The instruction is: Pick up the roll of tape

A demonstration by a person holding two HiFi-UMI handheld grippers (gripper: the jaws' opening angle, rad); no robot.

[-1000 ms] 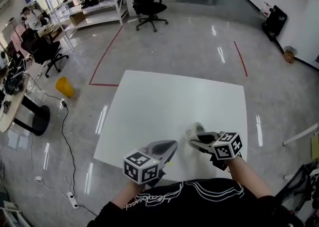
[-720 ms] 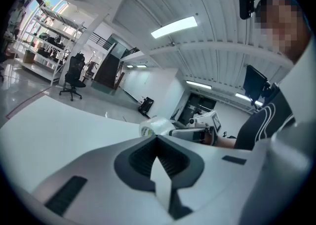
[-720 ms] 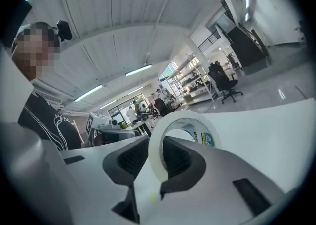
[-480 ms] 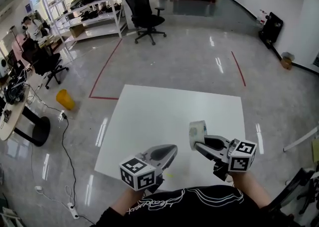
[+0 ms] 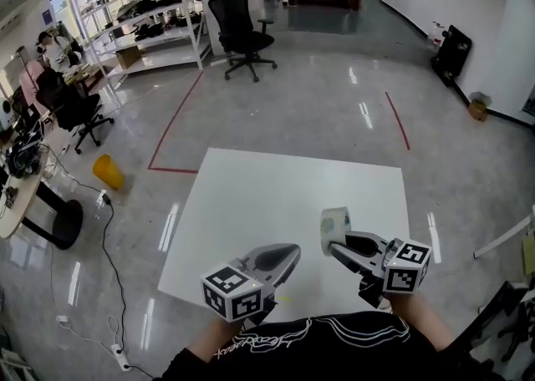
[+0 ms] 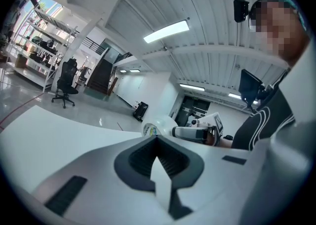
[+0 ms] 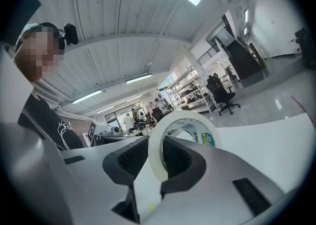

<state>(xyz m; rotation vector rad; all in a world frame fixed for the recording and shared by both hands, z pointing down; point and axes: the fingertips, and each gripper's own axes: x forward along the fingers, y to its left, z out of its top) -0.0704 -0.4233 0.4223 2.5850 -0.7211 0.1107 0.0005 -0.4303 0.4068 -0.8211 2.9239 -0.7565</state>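
A white roll of tape (image 5: 334, 226) stands on edge, lifted clear of the white table (image 5: 276, 195). My right gripper (image 5: 338, 243) is shut on it, one jaw through the roll's core and the other outside its band, as the right gripper view shows on the roll of tape (image 7: 170, 142). My left gripper (image 5: 284, 256) hovers low over the table's near edge with its jaws closed together and nothing between them. In the left gripper view the roll of tape (image 6: 159, 125) and the right gripper's marker cube show just beyond my left gripper (image 6: 157, 151).
A black office chair (image 5: 238, 33) stands on the grey floor beyond the table, next to white shelving (image 5: 146, 24). A yellow bin (image 5: 109, 170) and a cable lie at the left. Red floor tape (image 5: 175, 112) marks a rectangle. A person sits at a desk far left.
The right gripper has lifted the tape roll off the table, where it rested one second ago, and holds it higher. The left gripper has barely moved.
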